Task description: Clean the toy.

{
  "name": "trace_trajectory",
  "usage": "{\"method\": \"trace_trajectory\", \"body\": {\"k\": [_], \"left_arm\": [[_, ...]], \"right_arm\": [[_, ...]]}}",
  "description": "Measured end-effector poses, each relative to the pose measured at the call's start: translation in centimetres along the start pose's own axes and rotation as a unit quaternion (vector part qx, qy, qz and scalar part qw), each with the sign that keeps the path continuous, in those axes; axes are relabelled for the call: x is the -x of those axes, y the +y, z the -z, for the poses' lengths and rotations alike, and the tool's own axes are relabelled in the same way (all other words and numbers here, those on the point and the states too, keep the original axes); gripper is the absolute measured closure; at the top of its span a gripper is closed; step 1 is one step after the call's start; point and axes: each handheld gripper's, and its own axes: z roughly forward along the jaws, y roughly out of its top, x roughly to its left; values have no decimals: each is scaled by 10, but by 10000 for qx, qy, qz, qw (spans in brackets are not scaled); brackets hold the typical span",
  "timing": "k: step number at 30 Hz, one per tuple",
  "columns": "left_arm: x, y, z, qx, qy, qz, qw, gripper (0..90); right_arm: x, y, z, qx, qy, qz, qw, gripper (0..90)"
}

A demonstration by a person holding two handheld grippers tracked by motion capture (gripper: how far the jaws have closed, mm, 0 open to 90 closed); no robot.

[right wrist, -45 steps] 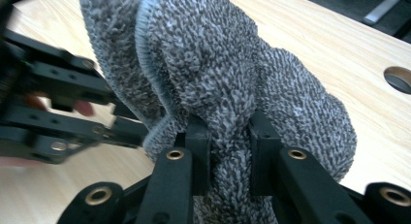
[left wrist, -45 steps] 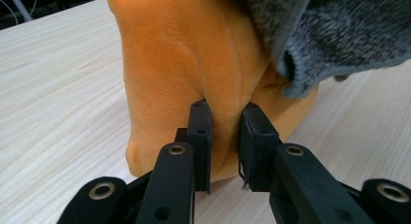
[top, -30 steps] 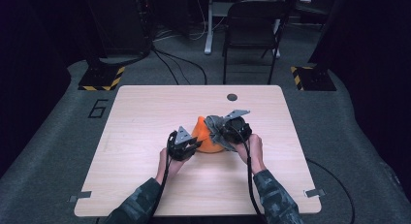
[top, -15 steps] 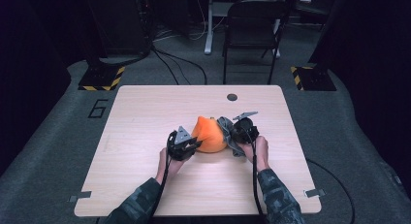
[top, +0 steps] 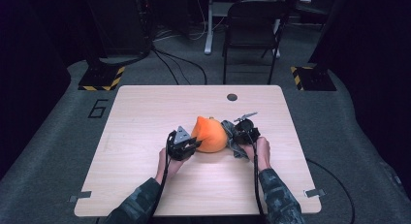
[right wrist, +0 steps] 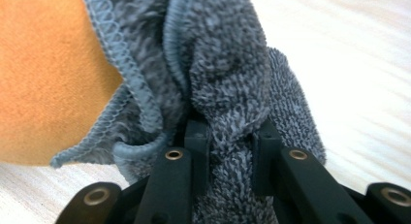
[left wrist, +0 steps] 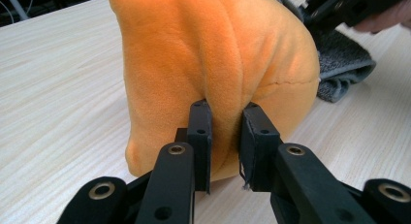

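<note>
An orange plush cloth [top: 209,135] bulges up in the middle of the wooden table [top: 145,112]. My left gripper [top: 190,145] is at its left side, jaws shut on a pinched fold of the orange cloth [left wrist: 223,73], with my left gripper [left wrist: 225,139] pads pressing the fold. A grey towel [top: 233,139] lies against the orange cloth's right side. My right gripper [top: 238,136] is shut on a bunched ridge of the grey towel [right wrist: 228,88]; my right gripper [right wrist: 228,151] has grey pile squeezed between its pads. The orange cloth [right wrist: 48,73] shows at that view's left.
A small dark round hole [top: 232,97] sits near the table's far edge. A dark chair [top: 252,35] stands beyond the table, with cables on the grey floor. Yellow-black striped bases [top: 102,78] flank the far corners.
My right gripper has come down and slid right with the grey towel, off the top of the orange cloth to the table beside it. The left gripper has stayed put.
</note>
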Motion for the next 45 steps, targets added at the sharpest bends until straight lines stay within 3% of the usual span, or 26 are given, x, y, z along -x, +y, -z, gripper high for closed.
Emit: {"method": "trace_trajectory", "body": {"k": [3, 5, 9, 11, 12, 15, 19, 24, 30, 33, 39, 45], "left_arm": [[0, 0, 0, 26, 15, 15, 10000, 763], [0, 0, 0, 28, 18, 16, 10000, 763], [-1, 0, 0, 13, 23, -8, 10000, 762], [-1, 0, 0, 13, 24, -7, 10000, 760], [-1, -1, 0, 9, 31, 15, 10000, 759], [-2, -1, 0, -26, 4, 19, 10000, 752], [-1, -1, 1, -19, 1, -6, 10000, 729], [1, 2, 3, -52, 90, -115, 9999, 557], [8, 3, 2, -166, 235, -369, 9989, 430], [12, 3, 0, -237, 394, -573, 9973, 391], [12, 1, -2, -348, 559, -654, 9957, 361], [12, -2, -6, -383, 565, -583, 9960, 410]], "right_arm": [[2, 4, 11, 243, -46, -57, 9997, 750], [-2, 11, 36, 706, -6, -81, 9975, 751], [-20, 20, 55, 1163, 230, 131, 9929, 752], [-26, 21, 55, 1148, 324, 191, 9927, 752], [-37, 22, 48, 1076, 350, 412, 9927, 752], [-46, 21, 38, 1035, 297, 436, 9932, 756], [-46, 21, 38, 1021, 312, 393, 9935, 759], [-49, 21, 36, 1040, 237, 509, 9930, 760], [-49, 22, 35, 1078, 206, 551, 9924, 760], [-49, 23, 34, 1066, 210, 558, 9925, 760], [-48, 23, 34, 1090, 215, 515, 9925, 760], [-48, 23, 34, 1083, 266, 461, 9927, 760]]}}
